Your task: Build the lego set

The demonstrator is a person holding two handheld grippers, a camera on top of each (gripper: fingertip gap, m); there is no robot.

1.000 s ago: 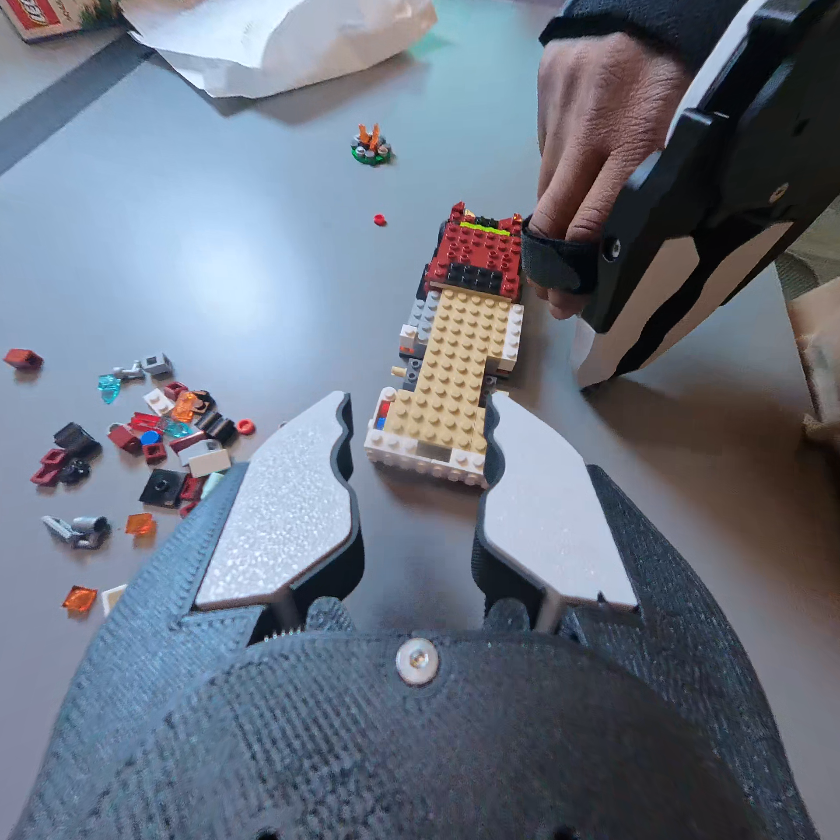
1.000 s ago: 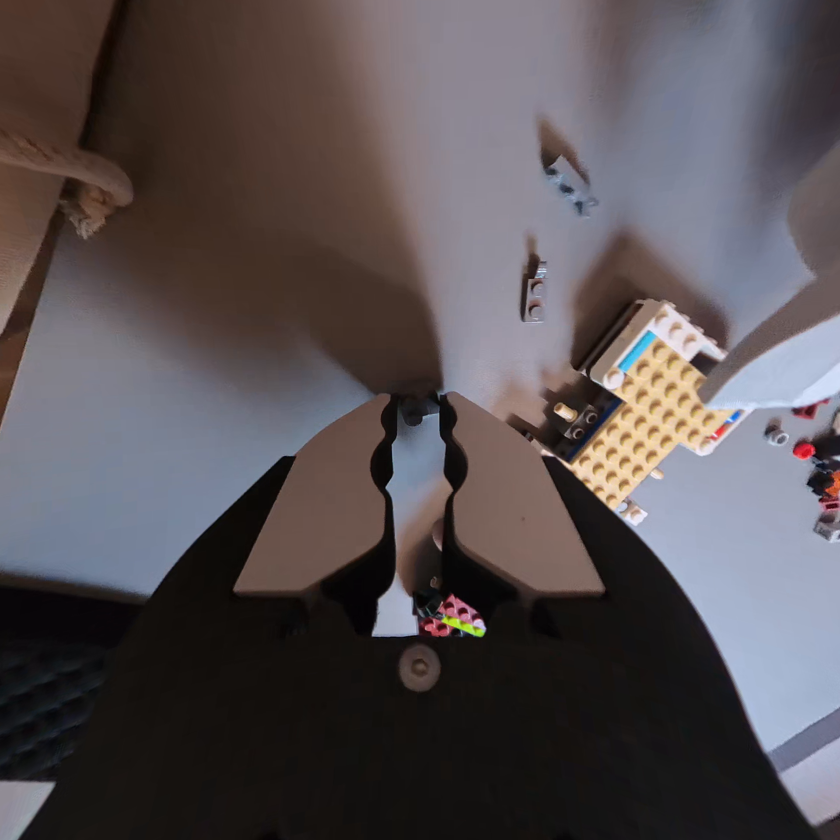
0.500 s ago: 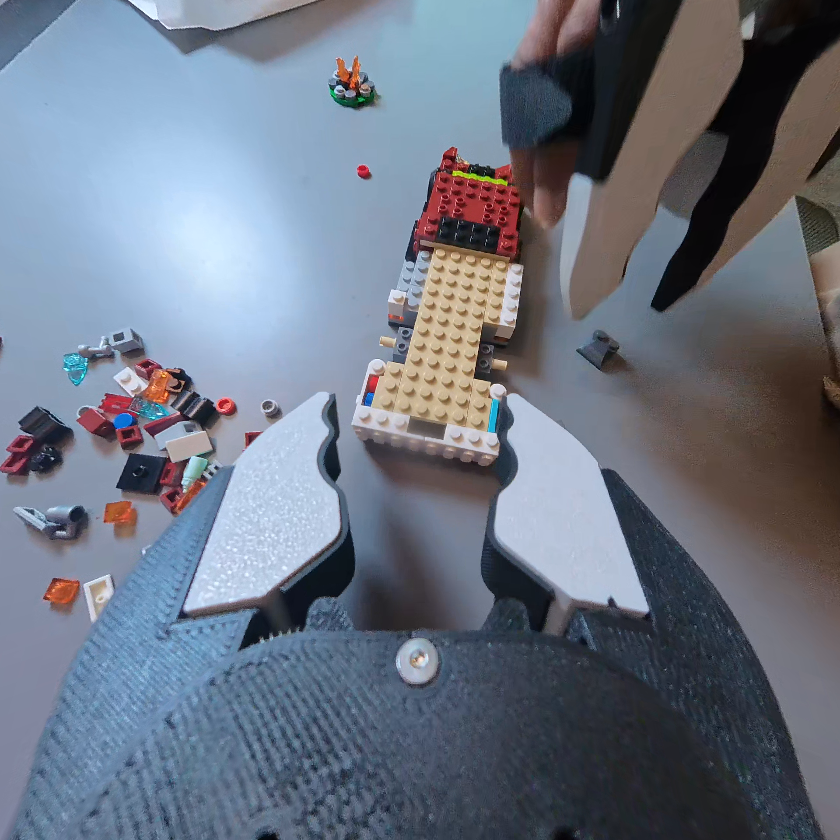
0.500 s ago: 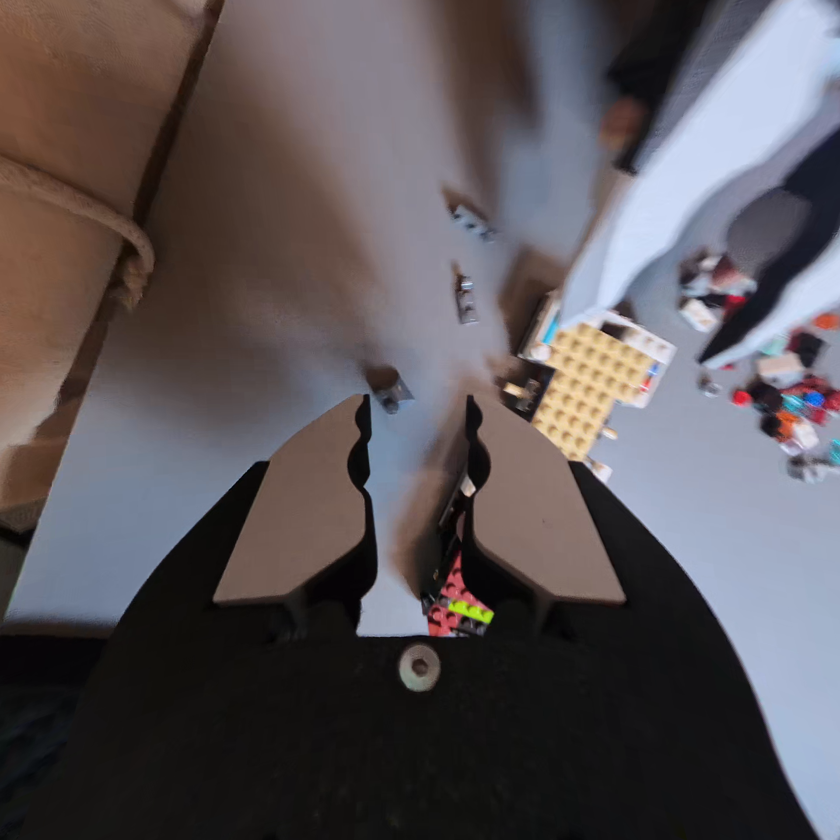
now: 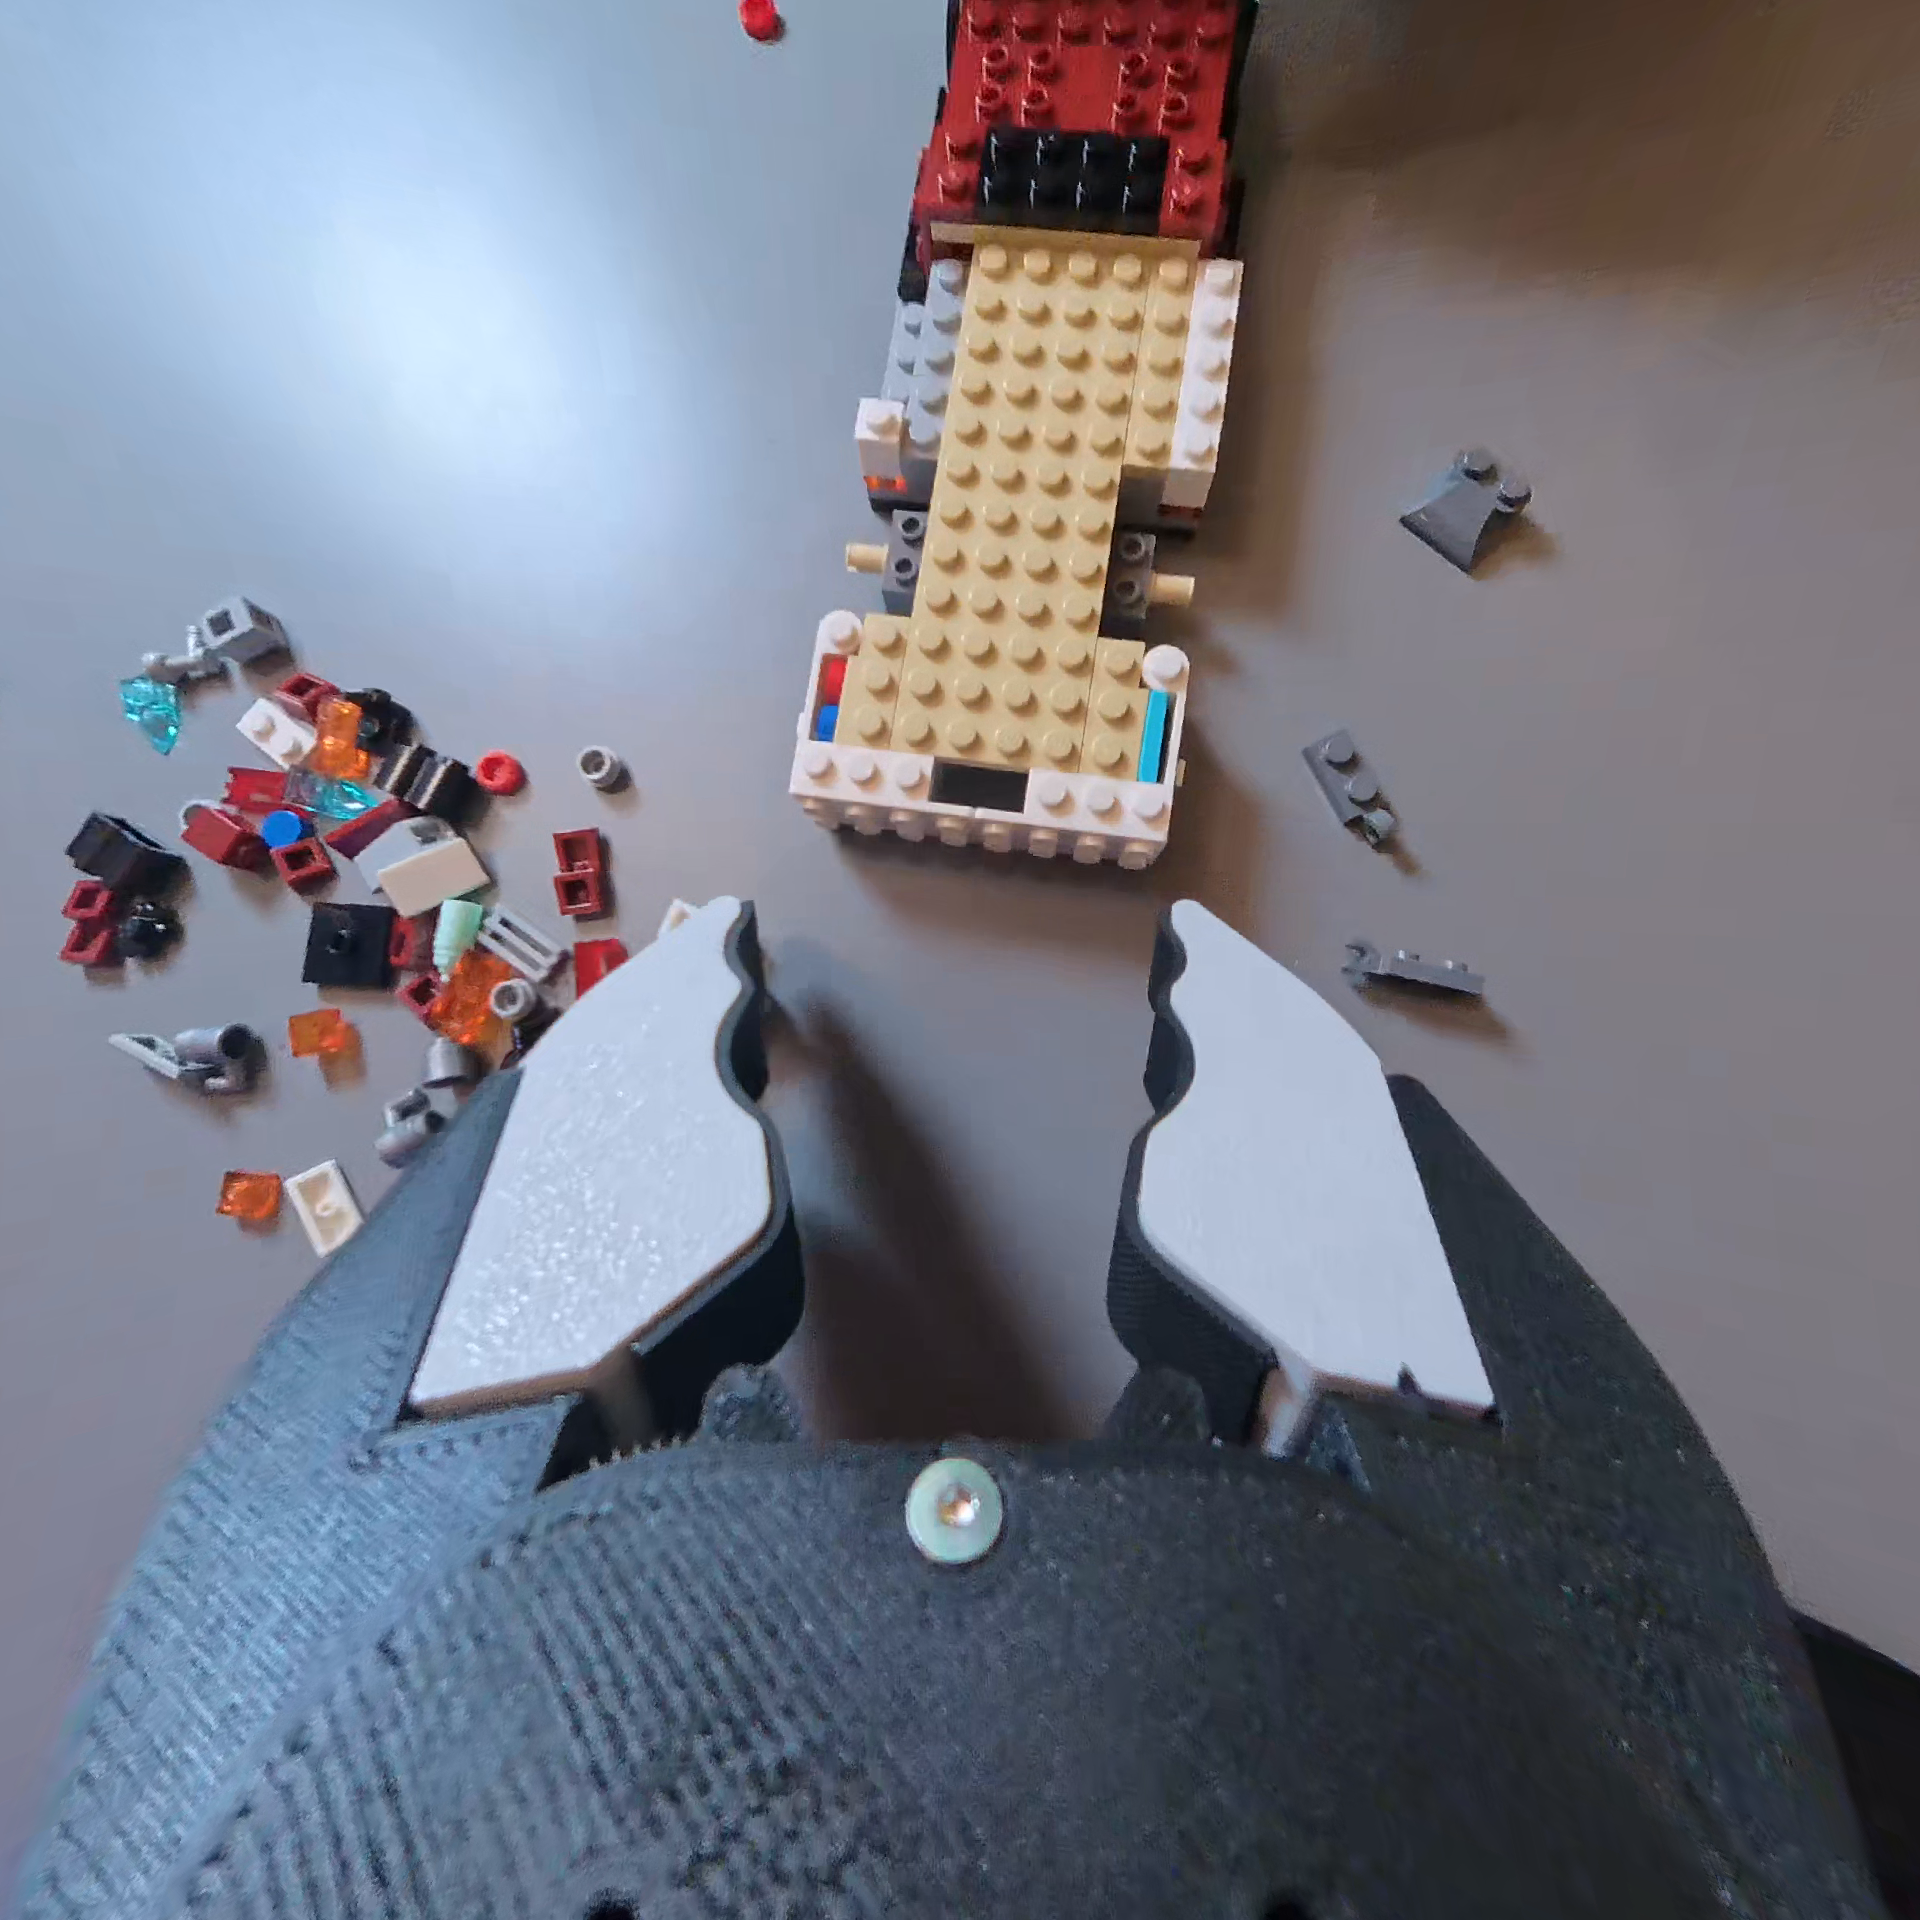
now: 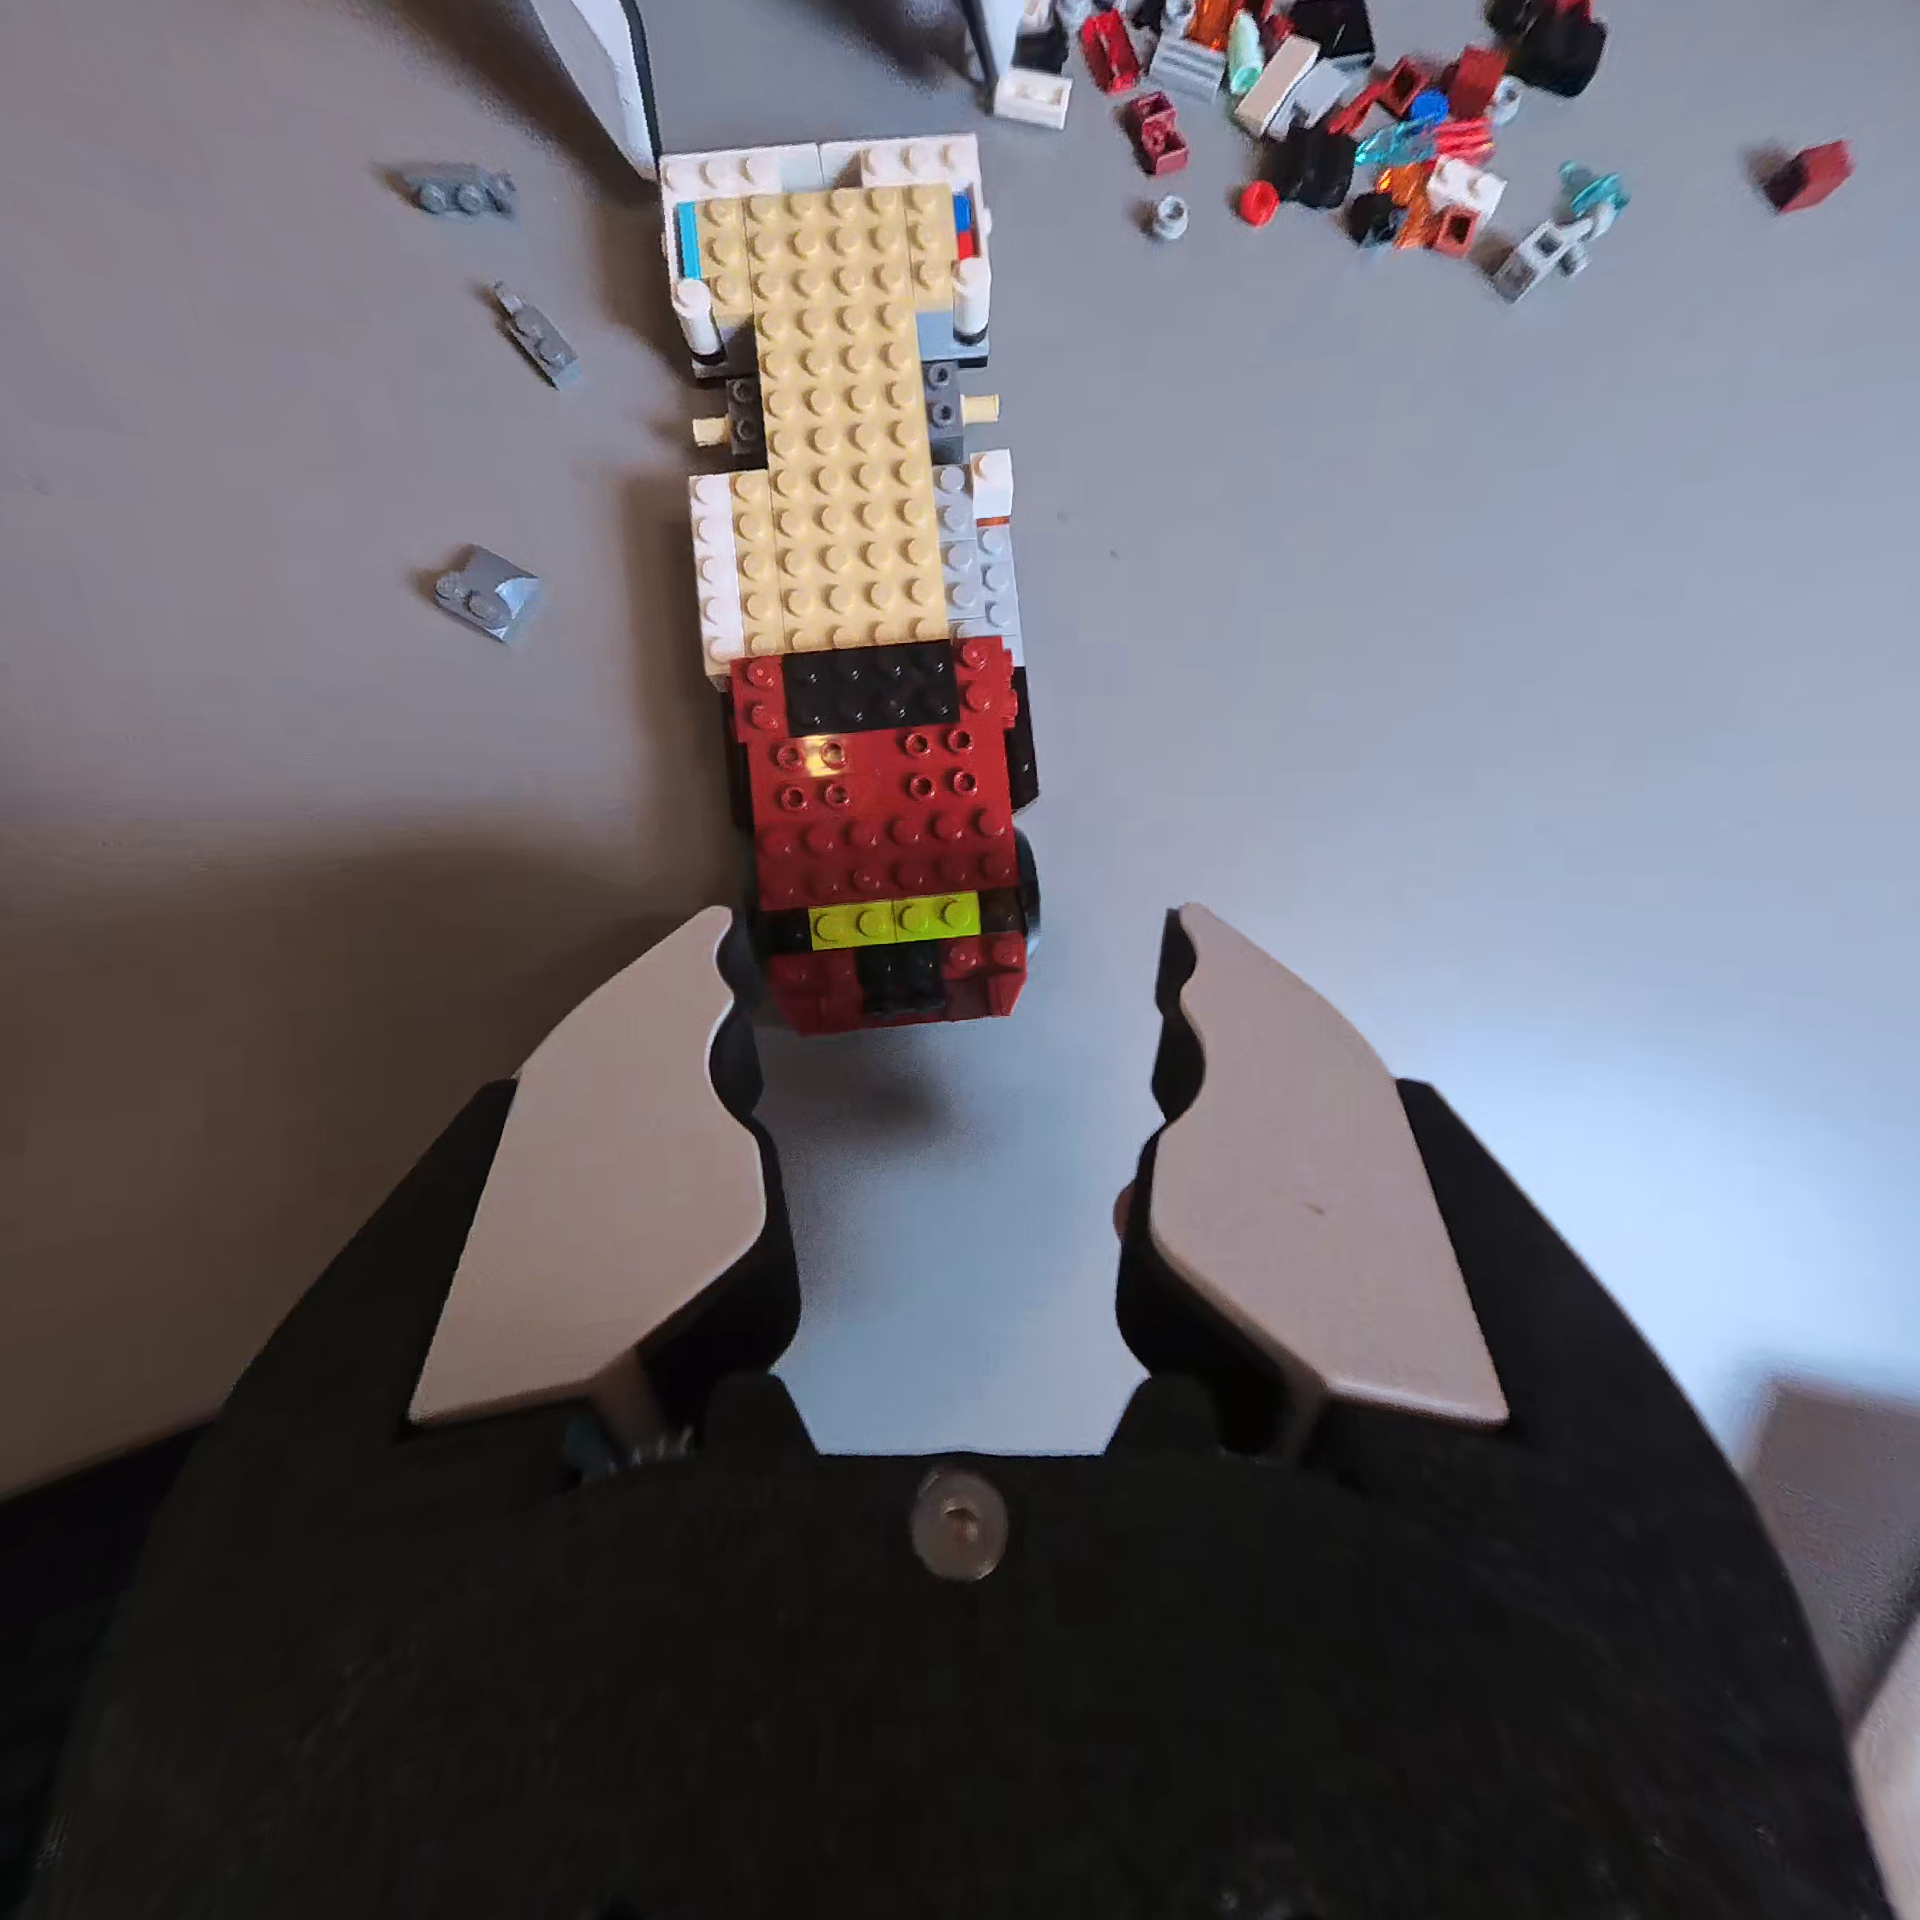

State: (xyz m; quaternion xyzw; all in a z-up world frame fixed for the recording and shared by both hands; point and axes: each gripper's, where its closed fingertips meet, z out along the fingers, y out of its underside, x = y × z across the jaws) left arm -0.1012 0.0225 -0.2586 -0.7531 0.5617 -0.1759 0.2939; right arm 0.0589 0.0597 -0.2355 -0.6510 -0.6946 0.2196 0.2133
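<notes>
From the left wrist view, the left gripper [image 5: 961, 940] is hovering with its fingers [image 5: 623, 1143] spread wide and gripping nothing, just short of the white end of a long brick-built vehicle [image 5: 1039, 499] lying on the grey table [image 5: 416, 312]. The model looks light and rigid but likely to snap apart at its joints, so its long studded sides seem the safest hold. A pile of small loose bricks [image 5: 343, 883] is lying beside the left finger, and three grey pieces [image 5: 1351, 779] are lying well clear on the other side. From the right wrist view, the right gripper [image 6: 951, 940] is also wide open and empty, its fingers [image 6: 623, 1143] flanking the model's dark red end [image 6: 883, 831], one fingertip very near it. Table edges are not showing.
</notes>
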